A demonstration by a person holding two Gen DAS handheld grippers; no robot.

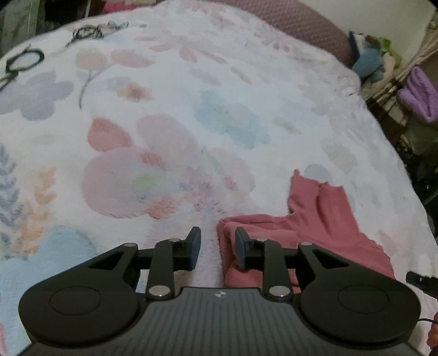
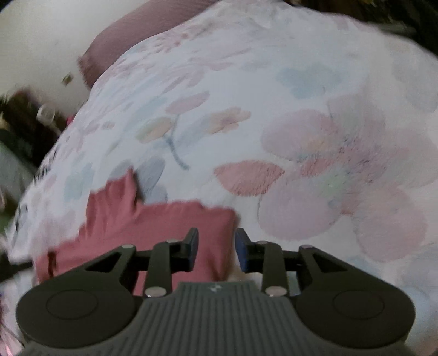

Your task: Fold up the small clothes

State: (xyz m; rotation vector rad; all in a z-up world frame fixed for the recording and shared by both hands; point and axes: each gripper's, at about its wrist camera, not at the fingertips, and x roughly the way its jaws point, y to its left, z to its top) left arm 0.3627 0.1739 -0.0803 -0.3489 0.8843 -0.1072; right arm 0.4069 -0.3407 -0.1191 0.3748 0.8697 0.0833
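The pink garment [image 1: 323, 227] lies loosely doubled and rumpled on the floral bed [image 1: 191, 109] near its right edge, with the left tool [image 1: 218, 250] and right tool [image 2: 216, 250] both released above it, so folding seems partly done, flattening left.

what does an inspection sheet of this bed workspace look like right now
surface: floral blanket on a bed, soft, bare in the middle
job's things: pink garment lying partly folded near the blanket's edge
clutter: dark cords at the far corner
grippers: left gripper open over the garment's edge; right gripper open, nothing pinched
cables: nothing seen besides those cords
surroundings: mauve pillow, purple towel beside the bed
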